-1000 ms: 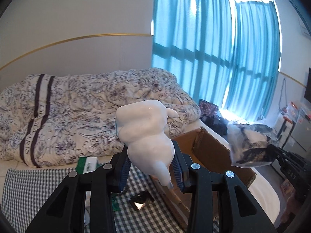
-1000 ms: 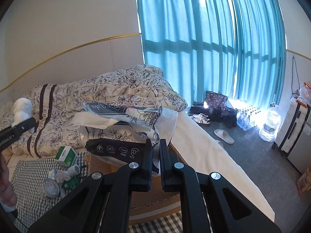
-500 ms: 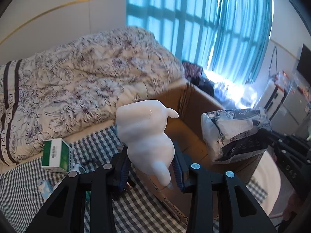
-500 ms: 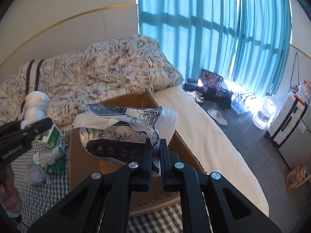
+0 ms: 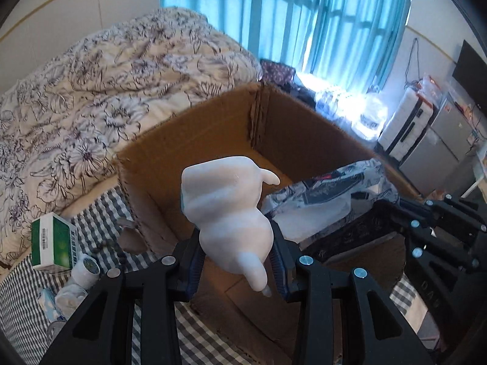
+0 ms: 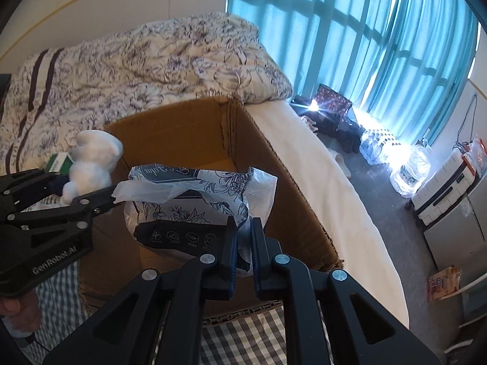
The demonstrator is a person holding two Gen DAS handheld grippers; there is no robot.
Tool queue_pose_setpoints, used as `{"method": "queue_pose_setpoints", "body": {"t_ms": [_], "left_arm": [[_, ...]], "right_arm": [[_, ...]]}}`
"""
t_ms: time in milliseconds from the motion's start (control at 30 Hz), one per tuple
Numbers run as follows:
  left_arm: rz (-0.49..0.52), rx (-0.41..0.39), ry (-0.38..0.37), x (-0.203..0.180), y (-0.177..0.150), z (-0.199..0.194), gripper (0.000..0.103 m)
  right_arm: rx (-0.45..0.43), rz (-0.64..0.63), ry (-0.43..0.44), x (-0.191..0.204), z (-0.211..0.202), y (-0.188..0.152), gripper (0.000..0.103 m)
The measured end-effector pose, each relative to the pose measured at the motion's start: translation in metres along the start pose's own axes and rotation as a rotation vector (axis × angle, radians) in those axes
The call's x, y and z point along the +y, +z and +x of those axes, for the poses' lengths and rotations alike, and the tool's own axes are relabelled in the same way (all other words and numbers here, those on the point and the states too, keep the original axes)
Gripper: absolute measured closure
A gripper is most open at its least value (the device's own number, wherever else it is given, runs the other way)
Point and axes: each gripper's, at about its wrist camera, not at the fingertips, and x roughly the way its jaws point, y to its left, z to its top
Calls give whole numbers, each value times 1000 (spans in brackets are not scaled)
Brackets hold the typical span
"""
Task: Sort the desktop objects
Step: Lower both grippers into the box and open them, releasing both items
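My left gripper (image 5: 236, 261) is shut on a white soft figurine (image 5: 228, 210), held over the near part of an open cardboard box (image 5: 213, 133). In the right wrist view the same figurine (image 6: 91, 164) shows at the left, above the box's (image 6: 274, 164) left wall. My right gripper (image 6: 243, 240) is shut on the plastic wrap of a blue-and-white flower-printed tissue pack (image 6: 194, 200), which hangs over the box's inside. That pack (image 5: 322, 194) sits just right of the figurine in the left wrist view.
A green-and-white carton (image 5: 51, 240), a small white roll (image 5: 86, 269) and other small items lie on the checked cloth (image 5: 103, 219) left of the box. A flower-printed quilt (image 5: 106, 91) is piled behind. Blue curtains (image 6: 365, 30), shoes and appliances (image 6: 450, 188) stand to the right.
Both grippers have sunk and tilted downward toward the box, each still holding its object. The box now fills the middle of both views, and the two grippers have come closer together.
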Motion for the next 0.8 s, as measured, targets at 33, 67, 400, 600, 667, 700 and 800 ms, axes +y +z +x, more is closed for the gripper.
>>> {"method": "queue_pose_setpoints", "body": {"t_ms": [33, 67, 400, 600, 667, 700, 800], "left_arm": [[2, 13, -2, 0, 0, 4, 64], [5, 23, -3, 0, -1, 7, 64], [59, 66, 17, -9, -5, 20, 59], [35, 47, 33, -3, 0, 13, 48], [25, 36, 36, -1, 0, 9, 48], [19, 30, 39, -1, 1, 6, 48], [9, 18, 42, 1, 3, -2, 48]], "right_arm": [[13, -8, -3, 1, 4, -1, 95], [29, -17, -10, 2, 9, -3, 95], [72, -59, -19, 10, 25, -6, 89], [65, -54, -36, 12, 23, -4, 52], [49, -53, -46, 12, 19, -4, 44], [44, -51, -43, 12, 17, -3, 44], [26, -46, -46, 12, 11, -1, 44]]}}
